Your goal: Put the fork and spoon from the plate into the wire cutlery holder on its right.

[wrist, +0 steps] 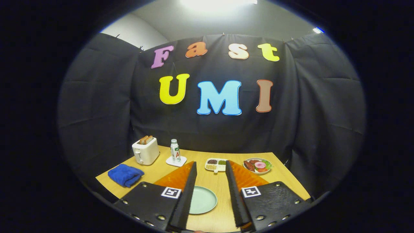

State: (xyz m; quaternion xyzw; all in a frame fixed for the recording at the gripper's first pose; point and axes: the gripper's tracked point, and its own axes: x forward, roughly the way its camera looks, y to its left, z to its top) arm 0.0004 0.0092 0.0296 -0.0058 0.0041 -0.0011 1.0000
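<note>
A pale green plate (pixel 202 200) lies on the wooden table (pixel 213 181), low between my two fingers, and its left part is hidden behind the left finger (pixel 187 191). The part of the plate I can see carries nothing. My gripper (pixel 211 162) is held above the table with its black fingers spread wide apart, open, with nothing between them. The right finger (pixel 233 191) stands just right of the plate.
Beyond the fingertips sits a small white divided dish of grains (pixel 216 164). At the back are a white toaster (pixel 145 151) with toast and a bottle (pixel 175 150) on a coaster. A blue cloth (pixel 125 174) lies left, a plate of food (pixel 257 165) right. An orange mat (pixel 176 176) lies under the fingers.
</note>
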